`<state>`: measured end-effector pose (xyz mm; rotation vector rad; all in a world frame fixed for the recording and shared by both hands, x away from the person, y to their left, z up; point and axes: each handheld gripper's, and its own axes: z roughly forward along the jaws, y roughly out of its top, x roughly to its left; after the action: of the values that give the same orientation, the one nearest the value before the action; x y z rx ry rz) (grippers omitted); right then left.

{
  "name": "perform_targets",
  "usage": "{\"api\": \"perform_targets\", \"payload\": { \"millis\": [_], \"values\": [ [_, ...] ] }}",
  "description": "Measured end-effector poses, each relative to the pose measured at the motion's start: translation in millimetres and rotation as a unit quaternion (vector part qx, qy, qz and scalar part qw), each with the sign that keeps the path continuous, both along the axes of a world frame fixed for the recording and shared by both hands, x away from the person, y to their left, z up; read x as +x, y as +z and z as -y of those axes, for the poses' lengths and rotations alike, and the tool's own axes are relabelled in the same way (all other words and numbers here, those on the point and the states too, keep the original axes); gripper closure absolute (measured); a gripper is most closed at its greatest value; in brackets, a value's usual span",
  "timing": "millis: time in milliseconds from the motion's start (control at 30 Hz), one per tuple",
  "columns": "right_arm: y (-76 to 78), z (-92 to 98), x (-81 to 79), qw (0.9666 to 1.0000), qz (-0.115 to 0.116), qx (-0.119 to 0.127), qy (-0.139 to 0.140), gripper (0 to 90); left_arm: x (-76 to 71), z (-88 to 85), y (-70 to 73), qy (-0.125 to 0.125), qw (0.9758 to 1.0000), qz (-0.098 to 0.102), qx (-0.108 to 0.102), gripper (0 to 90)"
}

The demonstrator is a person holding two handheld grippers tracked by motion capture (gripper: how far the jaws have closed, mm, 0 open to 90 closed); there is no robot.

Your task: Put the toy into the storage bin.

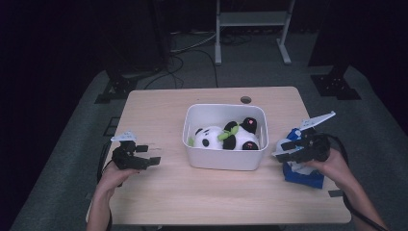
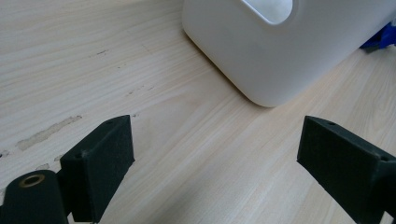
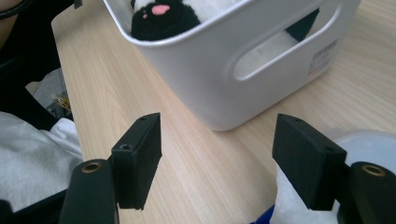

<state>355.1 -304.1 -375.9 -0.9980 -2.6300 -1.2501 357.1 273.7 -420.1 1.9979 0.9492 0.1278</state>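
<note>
Currently: left gripper (image 1: pixel 150 154) low over pale wooden table (image 1: pixel 159 110), jaws wide apart, nothing between. Mid-table: white plastic handled bin (image 1: pixel 223 161) with soft black-and-white panda plush (image 1: pixel 226 137) lying inside. Just right of bin: blue-and-white soft-looking bundle (image 1: pixel 303 177) under right gripper (image 1: pixel 284 150), jaws spread, nothing clamped. Probably light, squashy, not fragile; best pinched across white upper bulge. Mostly covered by hand, cropped in right gripper view; exact shape unclear.
</note>
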Motion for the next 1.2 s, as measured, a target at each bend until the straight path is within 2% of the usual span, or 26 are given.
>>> {"api": "perform_targets", "payload": {
  "millis": [433,933,1200],
  "values": [
    [-15.0,4.1,-9.7,1.0,-0.002,0.003,-0.004,31.6,0.4,2.6,-1.1,-0.004,1.0,-0.002,0.004,9.5],
    [-22.4,7.1,-16.1,0.9999,-0.009,0.002,-0.009,31.4,0.6,2.1,-1.8,-0.002,1.0,-0.002,0.0,9.6],
    [-21.5,6.4,-16.6,0.9999,-0.009,0.001,-0.009,31.4,0.4,1.1,-1.9,-0.002,1.0,-0.002,0.002,9.6]
  ]
}}
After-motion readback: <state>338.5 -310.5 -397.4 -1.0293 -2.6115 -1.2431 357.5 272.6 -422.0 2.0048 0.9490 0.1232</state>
